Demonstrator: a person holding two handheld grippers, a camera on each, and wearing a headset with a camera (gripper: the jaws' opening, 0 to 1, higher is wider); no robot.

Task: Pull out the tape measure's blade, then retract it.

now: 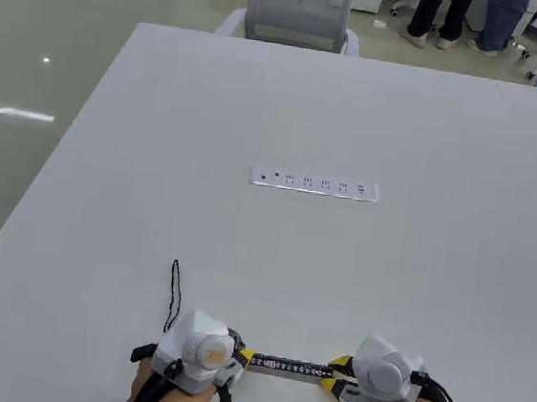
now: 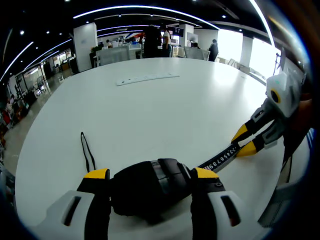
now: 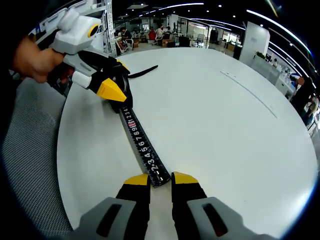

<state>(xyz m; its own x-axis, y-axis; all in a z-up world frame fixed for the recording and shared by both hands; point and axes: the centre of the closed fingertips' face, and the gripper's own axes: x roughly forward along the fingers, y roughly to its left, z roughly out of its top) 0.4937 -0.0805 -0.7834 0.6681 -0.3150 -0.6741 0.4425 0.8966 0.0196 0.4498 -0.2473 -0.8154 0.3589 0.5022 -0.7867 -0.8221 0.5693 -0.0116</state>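
Head view: power strip (image 1: 315, 184) mid-table, black cord (image 1: 174, 297) beside tape measure (image 1: 290, 366)

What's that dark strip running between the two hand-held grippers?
The tape measure's blade, stretched from its case over the table; the head view shows it.

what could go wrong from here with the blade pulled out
The right gripper pinches just the end of the blade; a slip could let it snap back toward the case. The left gripper clamps that rounded case, so more pull might twist it loose.
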